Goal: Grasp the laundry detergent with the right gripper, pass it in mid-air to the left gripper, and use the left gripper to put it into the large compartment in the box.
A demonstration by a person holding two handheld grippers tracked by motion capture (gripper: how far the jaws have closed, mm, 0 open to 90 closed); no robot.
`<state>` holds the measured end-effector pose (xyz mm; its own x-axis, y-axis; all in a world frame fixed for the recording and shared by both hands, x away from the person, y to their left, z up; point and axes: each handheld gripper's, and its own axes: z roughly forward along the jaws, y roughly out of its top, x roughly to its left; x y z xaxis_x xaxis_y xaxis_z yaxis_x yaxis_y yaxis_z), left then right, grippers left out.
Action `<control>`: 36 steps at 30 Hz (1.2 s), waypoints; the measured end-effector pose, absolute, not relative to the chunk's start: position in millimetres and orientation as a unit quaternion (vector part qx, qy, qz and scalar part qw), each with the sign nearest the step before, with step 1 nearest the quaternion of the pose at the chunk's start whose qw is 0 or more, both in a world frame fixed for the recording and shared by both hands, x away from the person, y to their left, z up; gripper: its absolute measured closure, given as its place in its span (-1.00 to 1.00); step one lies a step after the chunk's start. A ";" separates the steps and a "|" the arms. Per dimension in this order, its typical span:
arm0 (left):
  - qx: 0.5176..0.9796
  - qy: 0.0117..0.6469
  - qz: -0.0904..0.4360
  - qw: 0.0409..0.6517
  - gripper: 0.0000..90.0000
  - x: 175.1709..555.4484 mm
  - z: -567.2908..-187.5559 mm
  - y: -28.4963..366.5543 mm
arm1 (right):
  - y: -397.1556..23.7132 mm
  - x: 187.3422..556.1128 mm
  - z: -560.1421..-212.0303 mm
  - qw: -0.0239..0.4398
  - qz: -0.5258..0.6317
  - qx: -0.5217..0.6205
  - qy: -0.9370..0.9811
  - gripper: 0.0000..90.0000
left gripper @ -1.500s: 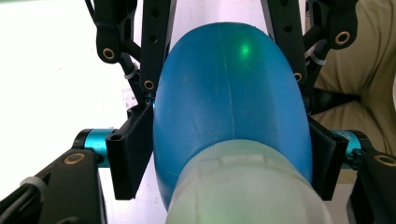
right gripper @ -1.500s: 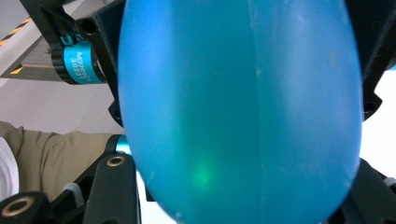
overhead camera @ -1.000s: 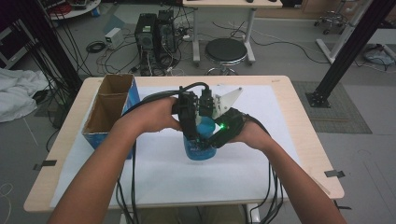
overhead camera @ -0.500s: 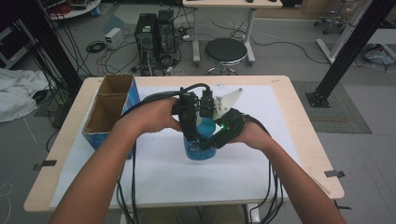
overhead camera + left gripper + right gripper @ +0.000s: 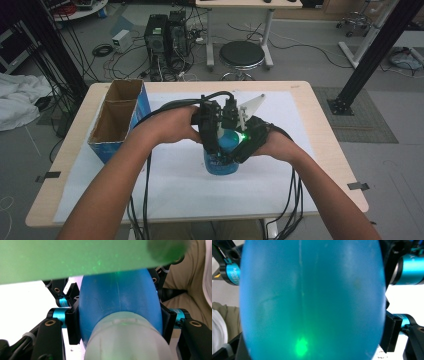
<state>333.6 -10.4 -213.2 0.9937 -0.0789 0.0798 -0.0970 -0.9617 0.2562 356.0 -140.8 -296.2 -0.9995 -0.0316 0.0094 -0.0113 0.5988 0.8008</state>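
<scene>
Left gripper (image 5: pixel 216 146) of yours was clamped tight on the translucent blue plastic bottle (image 5: pixel 223 156), pads pressing both flanks just above the paler frosted band in the left gripper view (image 5: pixel 120 312). Looked to me like you pinned it so the bottle couldn't twist or tip while the other hand worked on it.

Your right gripper (image 5: pixel 239 149) was crowded in from the opposite side, and its jaws had just been opening. In the right gripper view the blue wall (image 5: pixel 312 302) sat between them, but whether the pads were pressing on it I couldn't tell.

That bottle stood upright near the middle of the white paper sheet (image 5: pixel 310 170) on the wooden table (image 5: pixel 330 130), both your hands wrapped round it. The open cardboard box with blue sides (image 5: pixel 117 120) sat well apart to the left, probably parked there out of the way.
</scene>
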 end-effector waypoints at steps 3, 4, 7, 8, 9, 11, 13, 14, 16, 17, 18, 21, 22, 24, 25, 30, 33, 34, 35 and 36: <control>0.990 -0.045 0.031 0.129 -0.17 332.8 -213.8 -9.5 | -139.9 353.5 -296.2 0.016 -0.441 0.011 -0.897 -0.51; 0.990 -0.043 0.031 0.129 -0.17 332.7 -213.6 -8.2 | -139.6 353.2 -297.7 0.011 -0.435 0.017 -0.900 -0.51; 0.990 -0.039 0.034 0.129 -0.17 332.9 -212.6 -4.4 | -140.4 352.0 -303.0 0.013 -0.423 0.020 -0.906 -0.51; 0.990 -0.037 0.036 0.128 -0.17 333.2 -212.4 -3.2 | -141.8 352.2 -303.6 0.017 -0.428 0.018 -0.903 -0.51; 0.991 -0.033 0.037 0.127 -0.17 333.5 -212.6 -2.2 | -143.4 352.2 -303.5 0.022 -0.432 0.015 -0.901 -0.51; 0.991 -0.031 0.039 0.121 -0.17 334.4 -212.9 0.1 | -146.1 352.6 -302.8 0.018 -0.434 0.010 -0.901 -0.52; 0.992 -0.025 0.043 0.120 -0.17 334.9 -213.3 3.1 | -150.1 352.7 -300.8 0.020 -0.434 0.002 -0.901 -0.63; 0.992 -0.023 0.045 0.119 -0.17 335.4 -213.2 4.8 | -151.9 352.3 -299.9 0.016 -0.432 -0.006 -0.902 -0.74; 0.992 -0.016 0.050 0.118 -0.16 336.2 -213.1 8.2 | -157.3 353.4 -298.4 0.016 -0.426 -0.013 -0.904 -0.74; 0.992 -0.011 0.052 0.118 -0.16 336.5 -213.4 9.7 | -160.1 353.6 -297.4 0.014 -0.421 -0.019 -0.907 -0.74; 0.992 -0.010 0.054 0.113 -0.16 337.7 -213.2 11.0 | -162.6 353.7 -296.6 0.012 -0.414 -0.025 -0.910 -0.74; 0.993 0.003 0.057 0.105 -0.16 340.1 -213.9 14.0 | -171.2 353.7 -292.4 0.006 -0.385 -0.043 -0.922 -0.74; 0.993 0.007 0.057 0.102 -0.16 340.6 -214.0 14.7 | -174.2 353.8 -290.8 0.002 -0.370 -0.052 -0.928 -0.74; 0.994 0.016 0.056 0.095 -0.16 341.9 -213.8 15.7 | -181.2 355.3 -287.2 -0.002 -0.336 -0.074 -0.939 -0.74; 0.994 0.022 0.056 0.093 -0.16 342.4 -213.6 16.2 | -185.6 356.3 -284.9 -0.005 -0.323 -0.084 -0.943 -0.74; 0.992 0.076 0.057 0.081 -0.16 349.1 -208.1 21.0 | -210.3 362.6 -273.8 0.017 -0.277 -0.100 -0.956 -0.74; 0.987 0.125 0.061 0.083 -0.17 355.9 -200.4 26.7 | -225.4 369.2 -269.5 0.036 -0.252 -0.120 -0.960 -0.74; 0.984 0.144 0.063 0.079 -0.17 358.7 -197.7 28.5 | -230.3 371.6 -268.3 0.035 -0.243 -0.134 -0.960 -0.74; 0.982 0.158 0.069 0.077 -0.17 361.1 -195.1 30.2 | -235.0 373.9 -267.5 0.030 -0.233 -0.148 -0.961 -0.74; 0.980 0.170 0.075 0.075 -0.17 362.9 -192.6 31.7 | -239.6 376.1 -266.9 0.028 -0.223 -0.161 -0.961 -0.74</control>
